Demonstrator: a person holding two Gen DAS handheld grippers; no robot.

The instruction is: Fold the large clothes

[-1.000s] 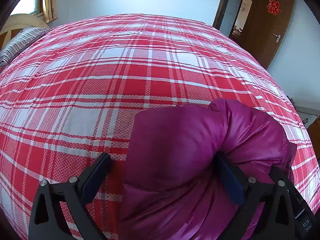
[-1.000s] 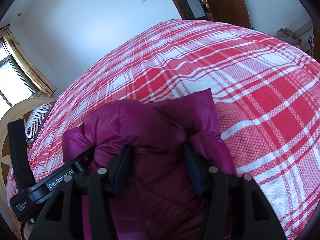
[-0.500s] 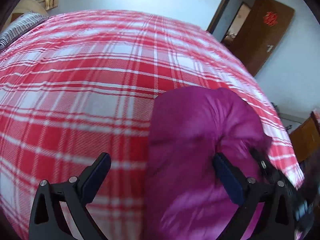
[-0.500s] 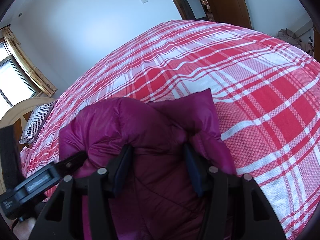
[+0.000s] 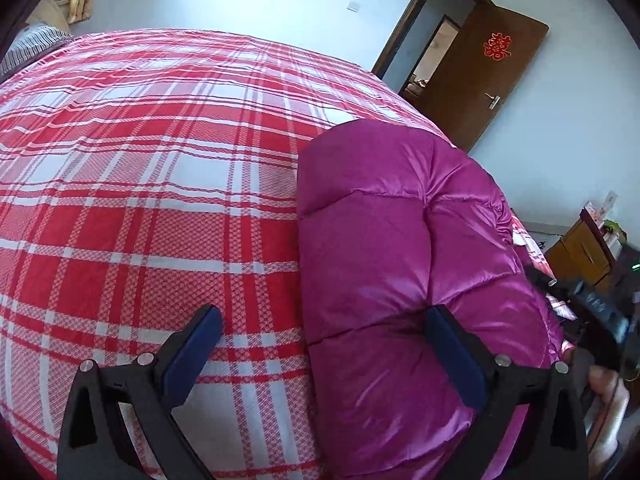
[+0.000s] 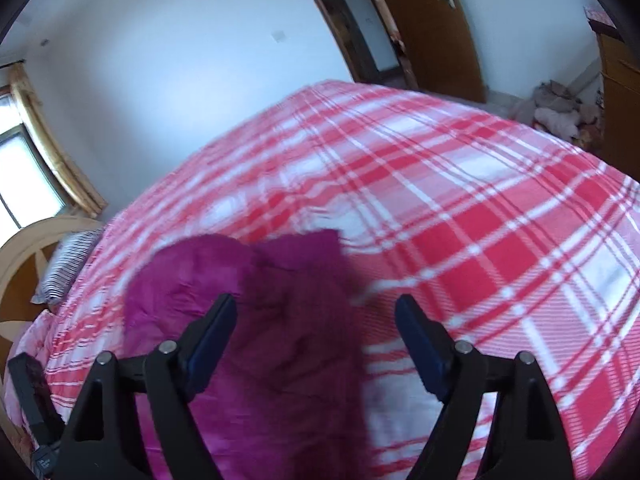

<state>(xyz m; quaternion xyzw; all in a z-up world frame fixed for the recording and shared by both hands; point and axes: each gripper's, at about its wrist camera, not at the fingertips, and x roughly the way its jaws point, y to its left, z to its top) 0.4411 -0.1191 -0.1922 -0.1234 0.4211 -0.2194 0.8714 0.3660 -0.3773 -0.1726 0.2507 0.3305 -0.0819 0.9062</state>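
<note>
A: Assessing progress: the magenta down jacket [image 5: 404,264] lies bundled into a compact folded block on the red plaid bedspread [image 5: 140,184], at 3 o'clock in the left wrist view. Is anything left?

B: Probably only tidying. The left gripper [image 5: 324,334] is spread wide, one pad resting against the jacket, gripping nothing. The right gripper [image 6: 316,330] has just been opening; jacket fabric lies between its jaws, unclamped.

A: Room?

B: Brown door [image 5: 488,80] at 1 o'clock, white walls.
</note>
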